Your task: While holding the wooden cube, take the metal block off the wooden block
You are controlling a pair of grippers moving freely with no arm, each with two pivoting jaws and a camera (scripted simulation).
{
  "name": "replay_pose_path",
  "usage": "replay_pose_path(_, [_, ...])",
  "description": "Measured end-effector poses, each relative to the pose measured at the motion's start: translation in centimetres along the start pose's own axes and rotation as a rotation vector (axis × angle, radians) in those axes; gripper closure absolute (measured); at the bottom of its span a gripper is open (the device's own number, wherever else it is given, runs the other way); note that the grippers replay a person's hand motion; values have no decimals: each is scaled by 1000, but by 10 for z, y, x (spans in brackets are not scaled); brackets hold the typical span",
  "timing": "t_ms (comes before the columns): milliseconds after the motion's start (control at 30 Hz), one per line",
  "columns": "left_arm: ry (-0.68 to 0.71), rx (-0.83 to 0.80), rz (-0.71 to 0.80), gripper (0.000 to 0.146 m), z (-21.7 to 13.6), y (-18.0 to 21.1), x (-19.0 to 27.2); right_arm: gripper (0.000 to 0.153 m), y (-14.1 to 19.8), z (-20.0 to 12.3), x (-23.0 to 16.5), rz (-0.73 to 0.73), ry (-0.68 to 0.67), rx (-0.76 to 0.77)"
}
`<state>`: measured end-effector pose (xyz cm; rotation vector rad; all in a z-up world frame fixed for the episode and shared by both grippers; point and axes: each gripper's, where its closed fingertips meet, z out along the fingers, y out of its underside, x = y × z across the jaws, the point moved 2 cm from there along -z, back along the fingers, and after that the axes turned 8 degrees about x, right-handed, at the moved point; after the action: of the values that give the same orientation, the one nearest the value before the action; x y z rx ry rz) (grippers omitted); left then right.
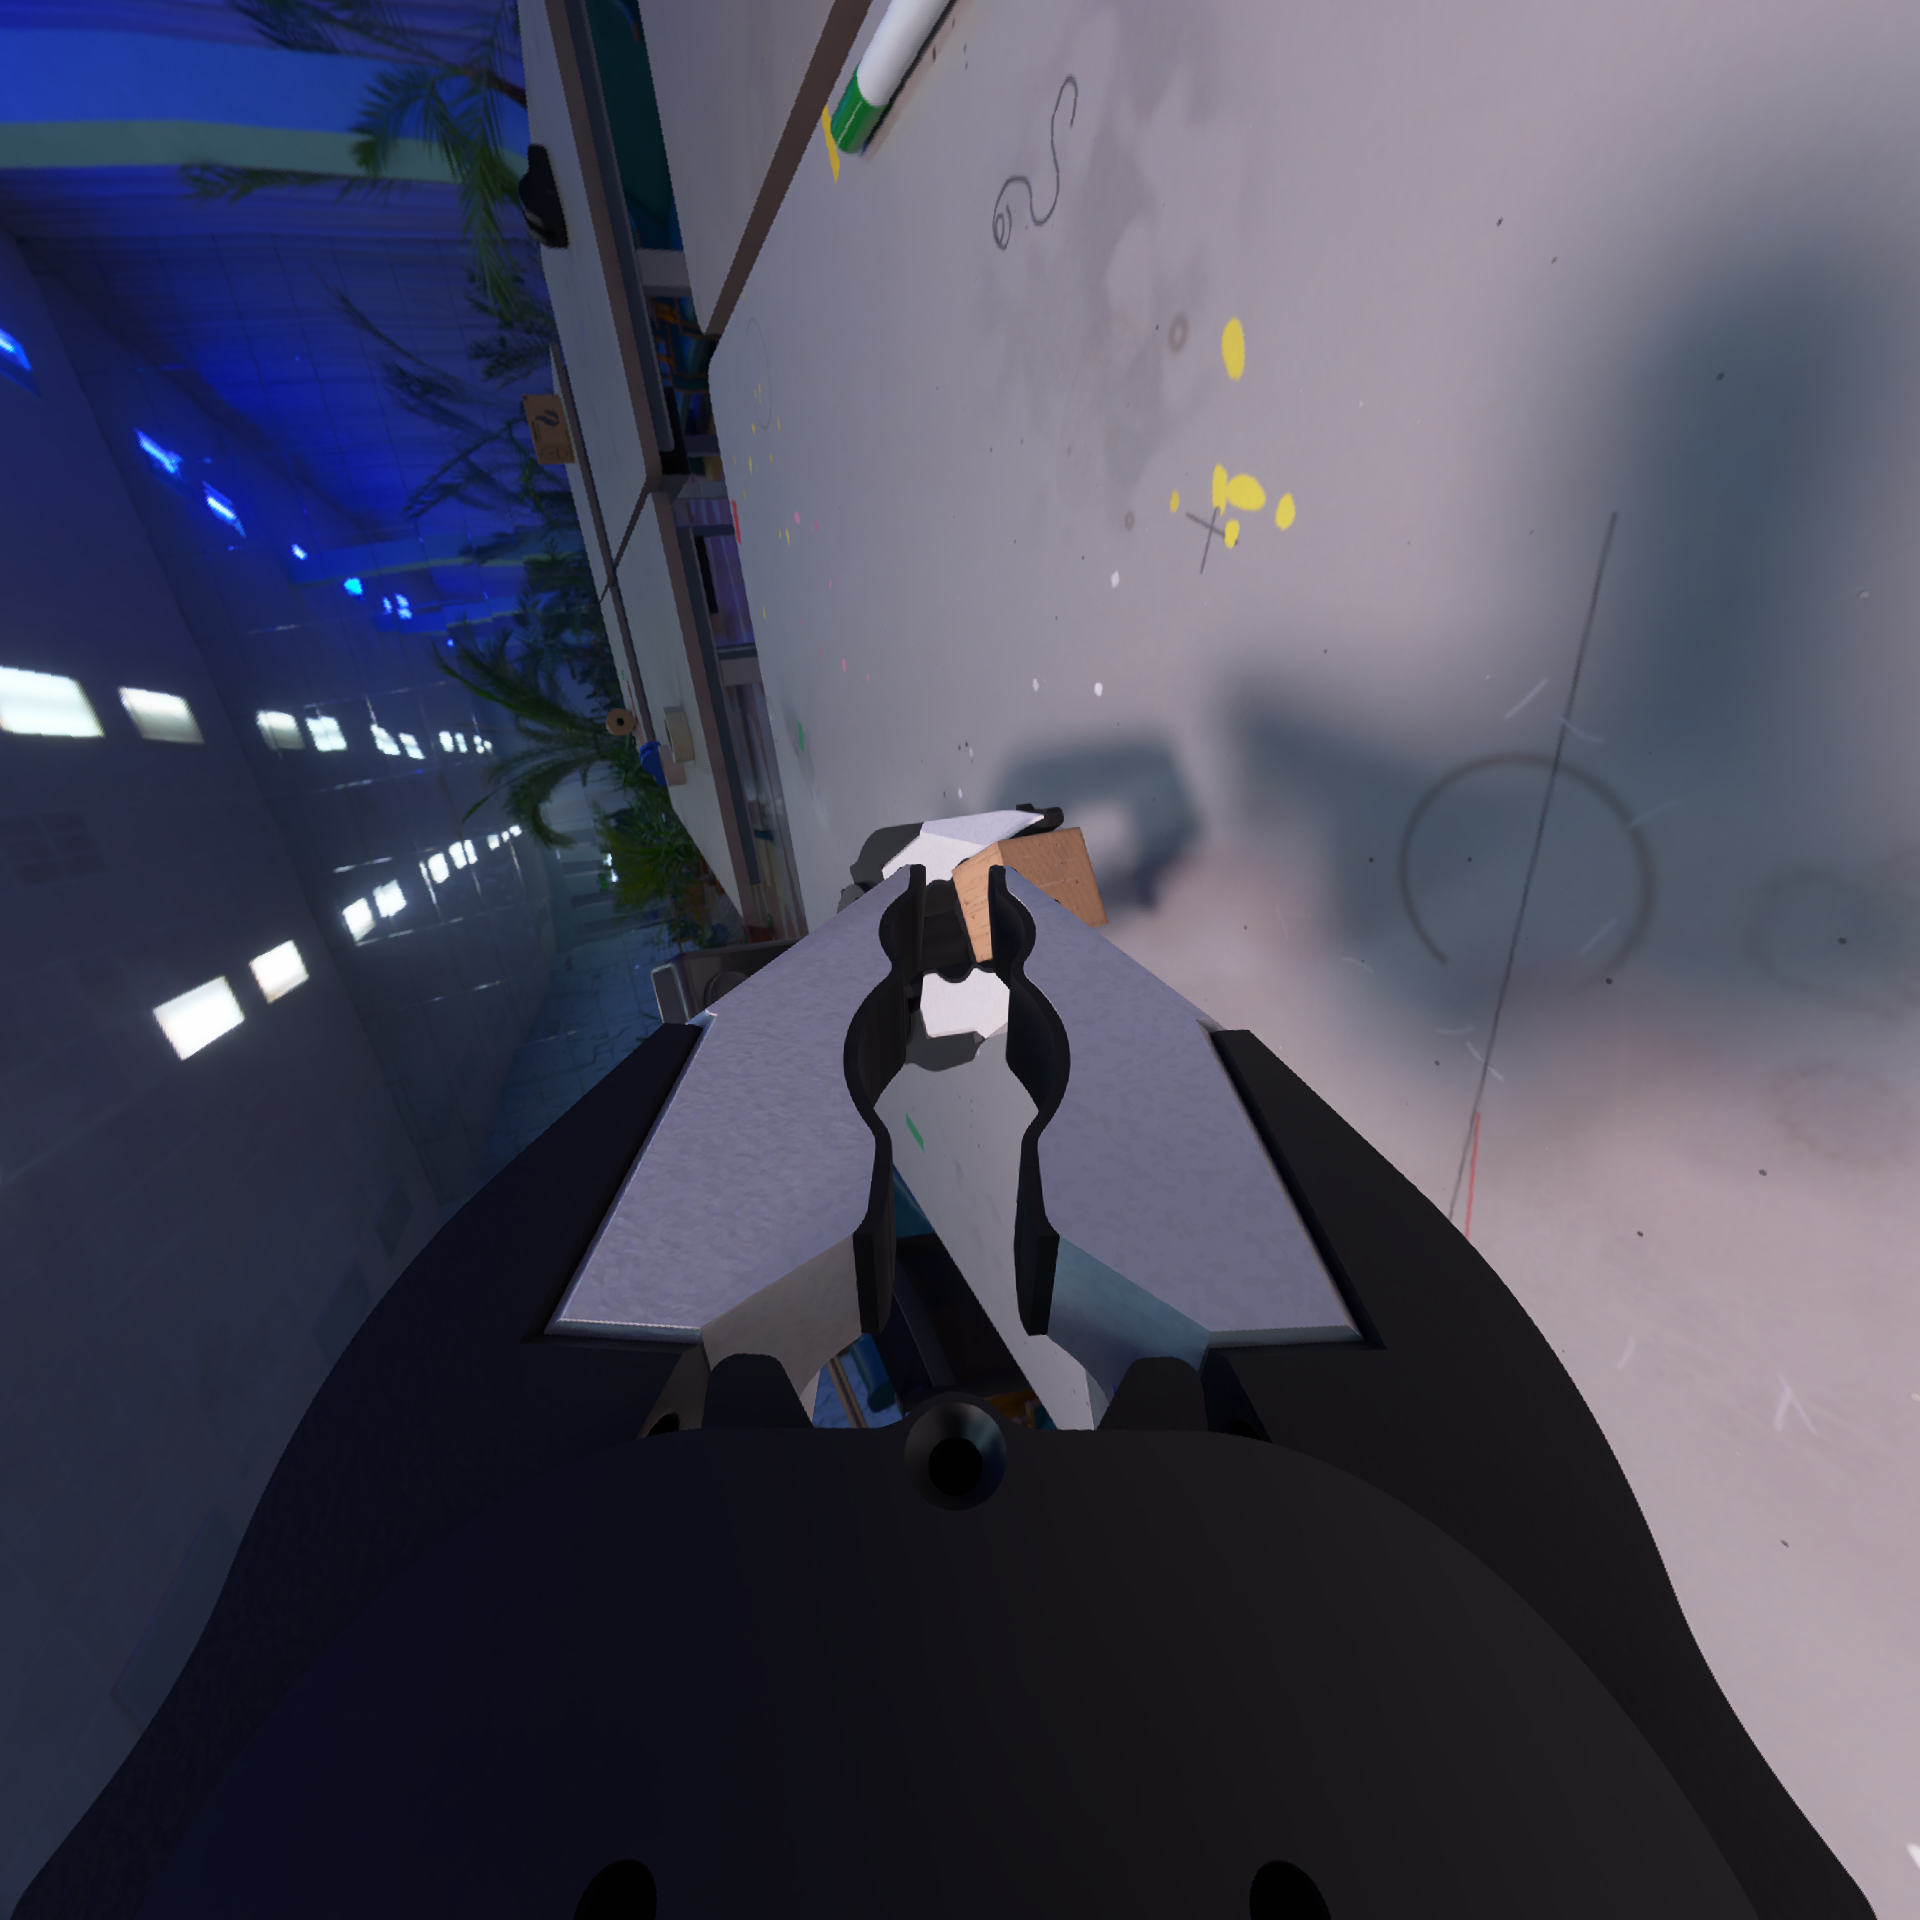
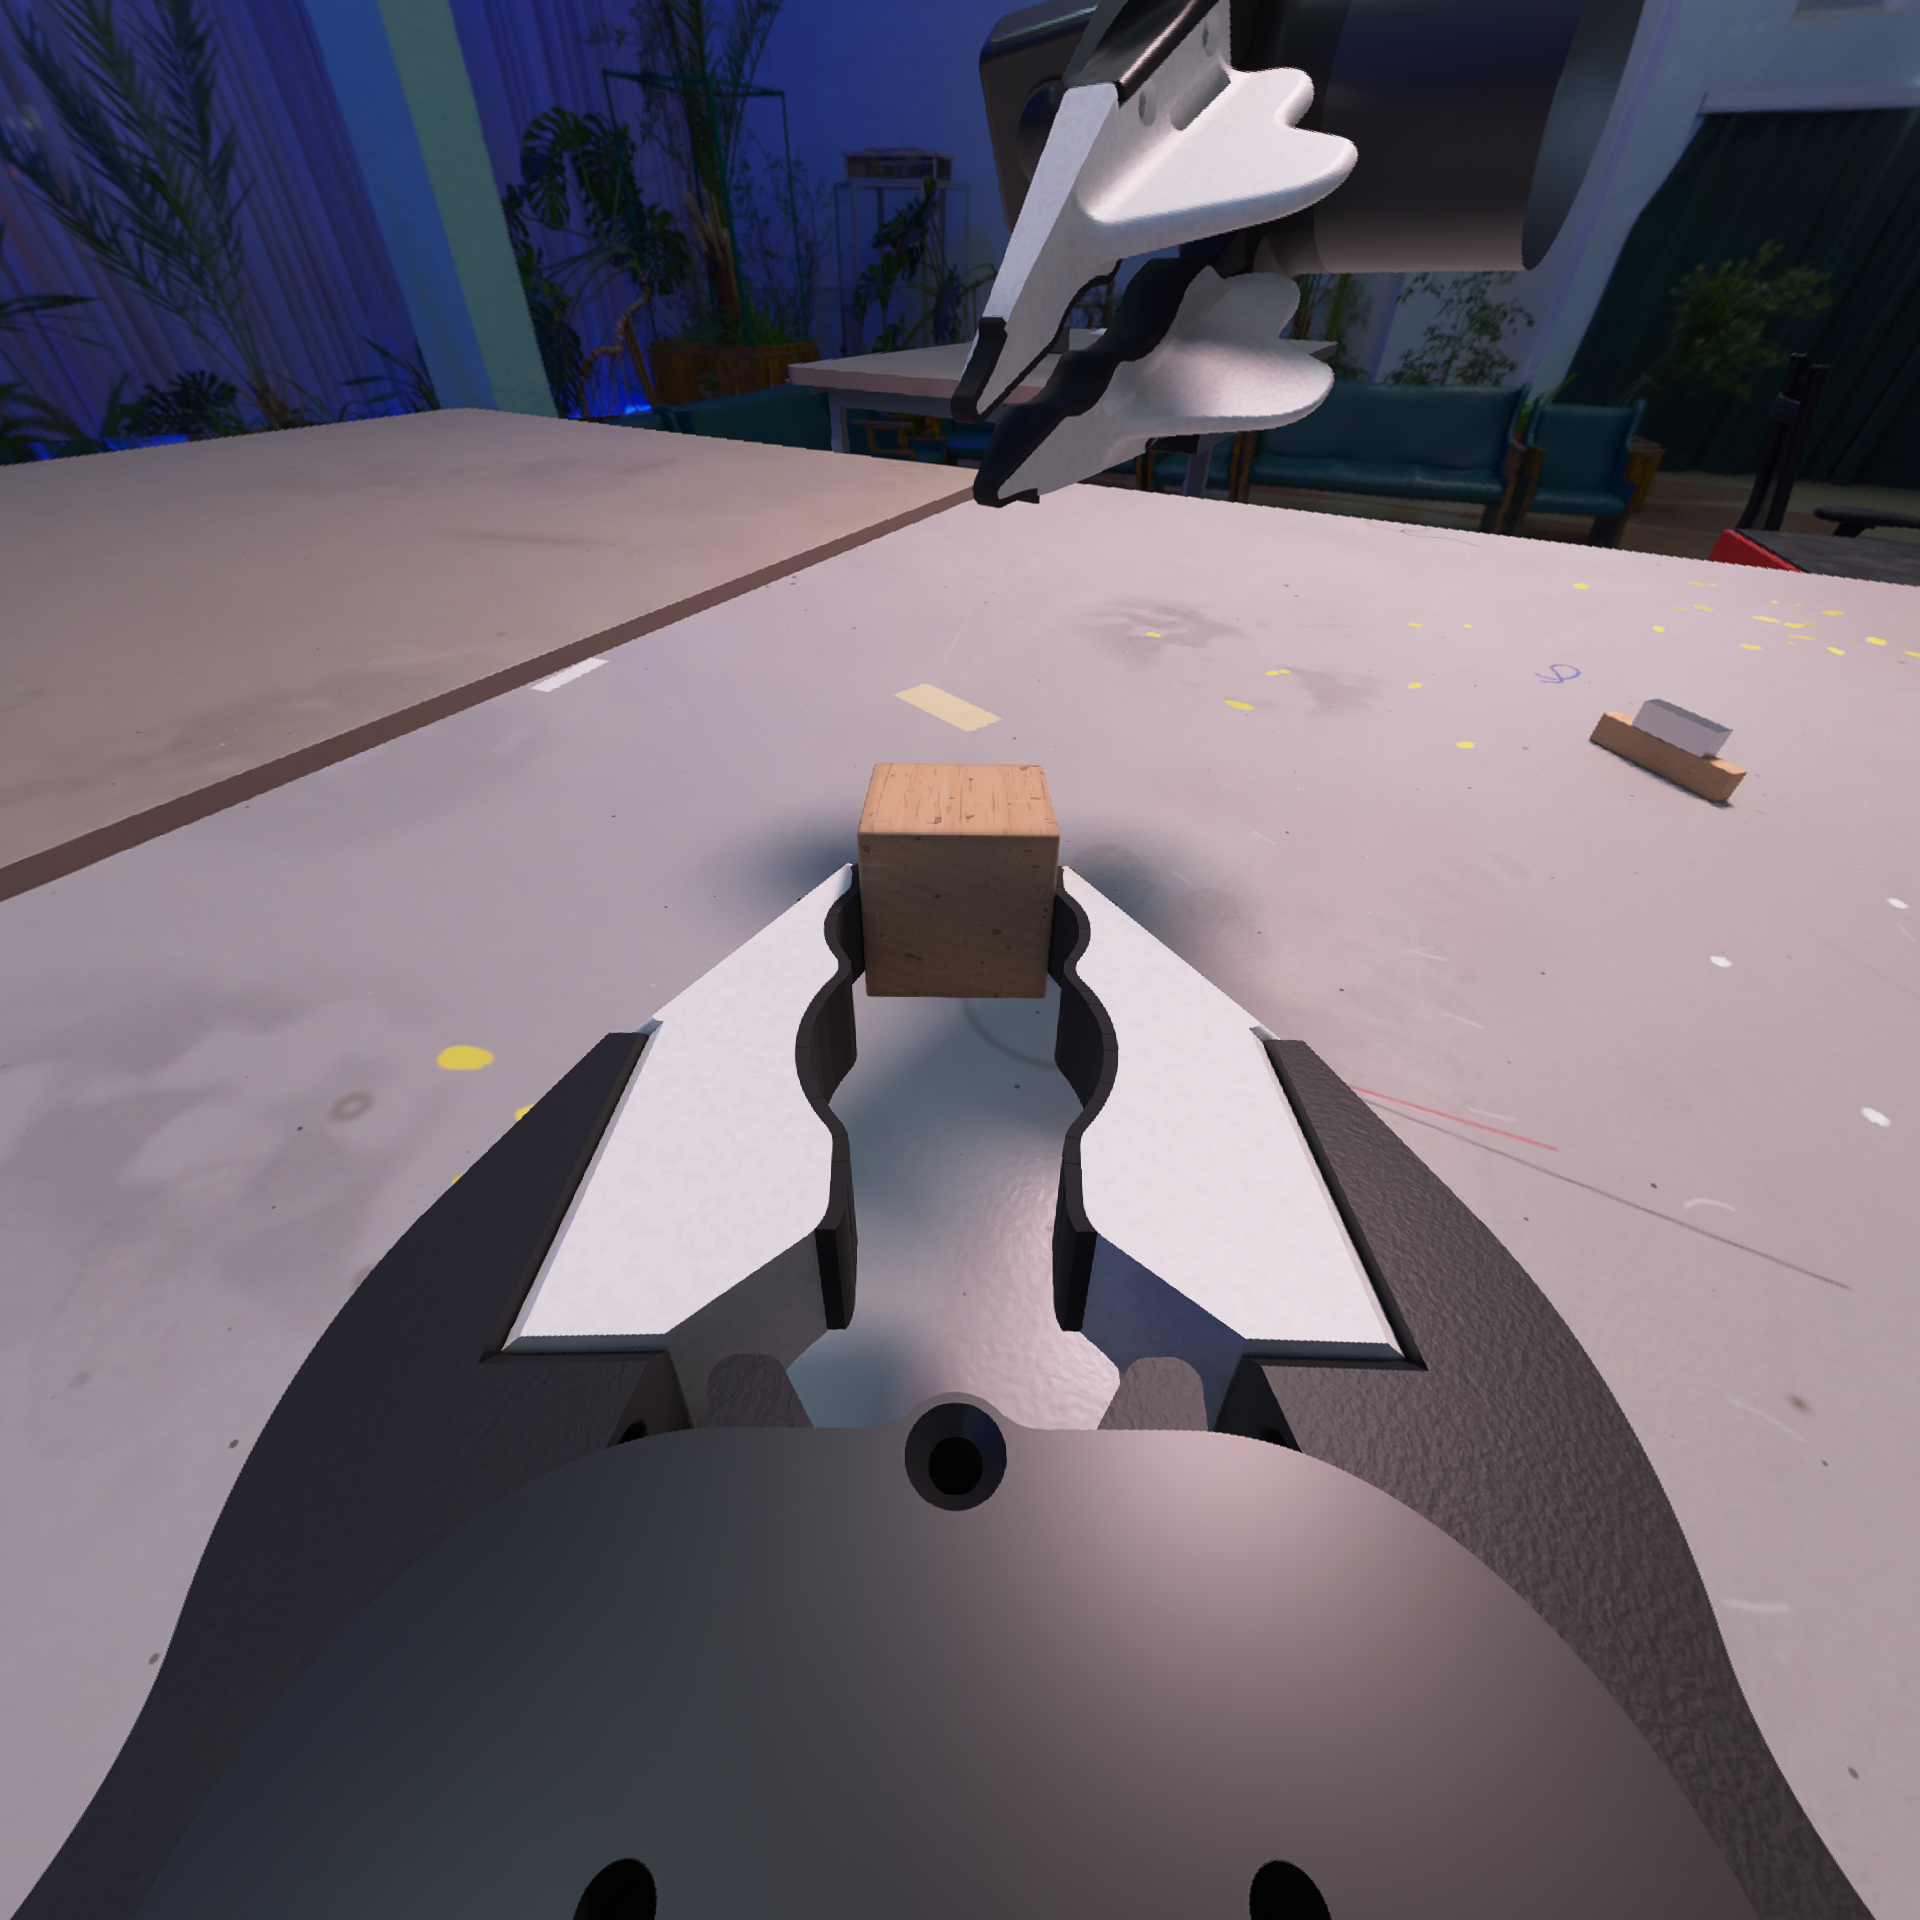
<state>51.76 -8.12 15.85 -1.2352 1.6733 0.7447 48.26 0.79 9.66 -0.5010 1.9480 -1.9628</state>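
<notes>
Fingers, right gripper [image 2: 956, 894]: closed onto wooden cube [image 2: 956, 883], one pad on each side face; cube sits at the very tips, w/ its base at or just off the tabletop [image 2: 416, 935], can't tell which.
Fingers, left gripper [image 2: 1003, 447]: narrow gap, nothing between them; hangs tilted above and beyond the cube.
Left wrist view: cube [image 1: 1039, 878] and right gripper show just past the left fingertips [image 1: 914, 914].
Metal block [image 2: 1685, 725]: grey, resting on wooden block [image 2: 1668, 767], far right on tabletop, well apart from both grippers.
Progress: cube hold looks set; metal block untouched.
Risk 1: tip-only grip, so cube could slip or twist out if right gripper jolts.
Risk 2: left gripper passing close over cube en route, may knock it.
Risk 3: metal block smooth, low; a side push could drag wooden block along.
</notes>
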Motion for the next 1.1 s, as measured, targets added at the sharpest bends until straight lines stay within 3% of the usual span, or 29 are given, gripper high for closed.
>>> replay_pose_path(533, [60,110,65,129,11,-8,3,118,2,1,-6,-11,-40,-2])
replay_pose_path(833, [77,220,-74,130,4,-3,1,118,4,2,-7,-34,-47,-25])
replay_pose_path(1100, [37,154,-46,130,13,5,14,118,13,5,-9,36,-17,-20])
